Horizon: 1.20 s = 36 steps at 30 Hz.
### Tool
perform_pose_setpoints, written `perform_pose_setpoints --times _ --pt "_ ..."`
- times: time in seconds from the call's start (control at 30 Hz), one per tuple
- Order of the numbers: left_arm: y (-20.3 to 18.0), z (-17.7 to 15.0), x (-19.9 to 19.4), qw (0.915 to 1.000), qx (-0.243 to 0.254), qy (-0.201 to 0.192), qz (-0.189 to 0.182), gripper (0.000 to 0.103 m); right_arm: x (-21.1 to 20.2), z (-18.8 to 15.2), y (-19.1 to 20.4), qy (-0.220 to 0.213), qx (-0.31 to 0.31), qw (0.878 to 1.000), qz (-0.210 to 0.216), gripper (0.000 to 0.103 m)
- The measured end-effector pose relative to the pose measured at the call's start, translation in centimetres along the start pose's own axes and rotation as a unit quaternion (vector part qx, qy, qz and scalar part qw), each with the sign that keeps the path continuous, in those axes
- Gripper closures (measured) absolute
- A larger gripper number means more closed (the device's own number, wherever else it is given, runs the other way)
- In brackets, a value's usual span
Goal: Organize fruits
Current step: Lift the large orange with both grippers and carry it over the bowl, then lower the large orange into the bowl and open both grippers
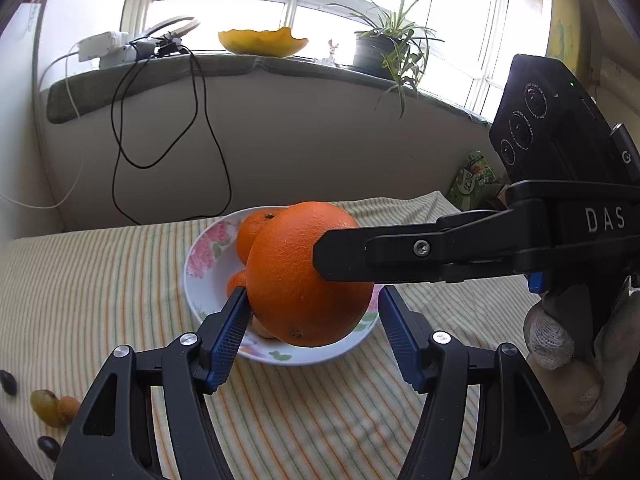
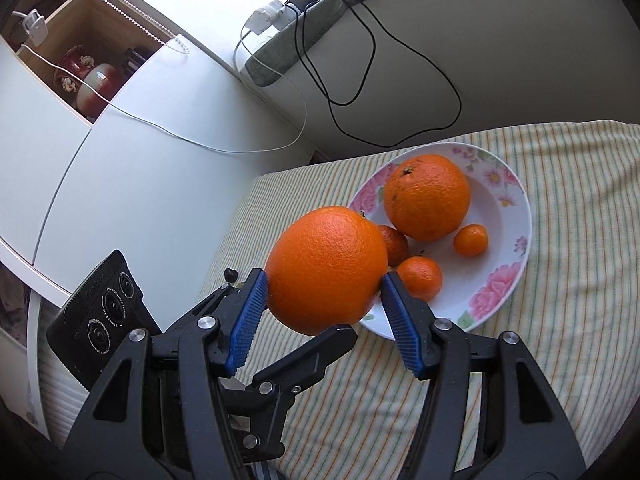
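A: Left wrist view. A big orange (image 1: pixel 308 276) hangs in the air over the floral plate (image 1: pixel 208 248). The right gripper (image 1: pixel 340 258) comes in from the right, one black finger flat on the orange's side. The left gripper (image 1: pixel 314 336) sits below, jaws wide. Its left blue pad meets the orange's lower edge; the right pad stands clear. I cannot tell whether the left pad presses or only overlaps.

B: What else is here only?

A: A gloved hand (image 1: pixel 560 344) on the right tool's handle. Loose fruit at the cloth's left edge: a green grape (image 1: pixel 44 404), a small orange fruit (image 1: pixel 68 408), two dark grapes (image 1: pixel 8 382). A sill with a spider plant (image 1: pixel 384 48) and a yellow dish (image 1: pixel 260 42).

B: Right wrist view?

A: The right gripper (image 2: pixel 324 312) is closed on the orange (image 2: pixel 326 270), a blue pad on each side, held above the striped tablecloth (image 2: pixel 560 240) just short of the plate (image 2: pixel 516 216). A left-gripper finger (image 2: pixel 320 352) reaches under the fruit.

B: Plate contents?

A: Plain here: a second large orange (image 2: pixel 426 196), and three small mandarins (image 2: pixel 420 278), one half hidden. The other view shows them only in part. Also a cabinet with vases (image 2: pixel 96 84).
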<state>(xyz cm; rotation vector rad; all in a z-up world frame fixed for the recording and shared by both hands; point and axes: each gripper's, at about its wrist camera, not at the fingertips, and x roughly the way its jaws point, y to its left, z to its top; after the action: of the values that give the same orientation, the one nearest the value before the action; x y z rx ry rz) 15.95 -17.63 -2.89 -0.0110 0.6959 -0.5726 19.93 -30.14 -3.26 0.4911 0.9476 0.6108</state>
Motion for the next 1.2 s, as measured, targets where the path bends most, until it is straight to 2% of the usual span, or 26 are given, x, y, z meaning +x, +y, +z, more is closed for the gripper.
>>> perform_pose_setpoints --times 0.53,0.83,1.0,1.2 --pt "-3.4 1.0 4.6 0.9991 0.029 0.029 -0.012 0.038 -2.5 0.4 -5.5 -0.016 0.038 0.999 -0.021 0.041" --pt "-3.9 1.6 5.6 0.9984 0.045 0.033 0.005 0.039 -2.5 0.7 -6.2 -0.019 0.045 0.999 -0.020 0.041" --pt "-4.9 2.0 5.2 0.9960 0.080 0.014 0.035 0.039 -2.9 1.1 -6.5 -0.029 0.045 0.998 -0.021 0.041" --pt "-3.9 1.9 5.0 0.9971 0.064 0.017 0.038 0.038 -3.8 1.4 -6.1 -0.044 0.038 0.998 -0.032 0.041"
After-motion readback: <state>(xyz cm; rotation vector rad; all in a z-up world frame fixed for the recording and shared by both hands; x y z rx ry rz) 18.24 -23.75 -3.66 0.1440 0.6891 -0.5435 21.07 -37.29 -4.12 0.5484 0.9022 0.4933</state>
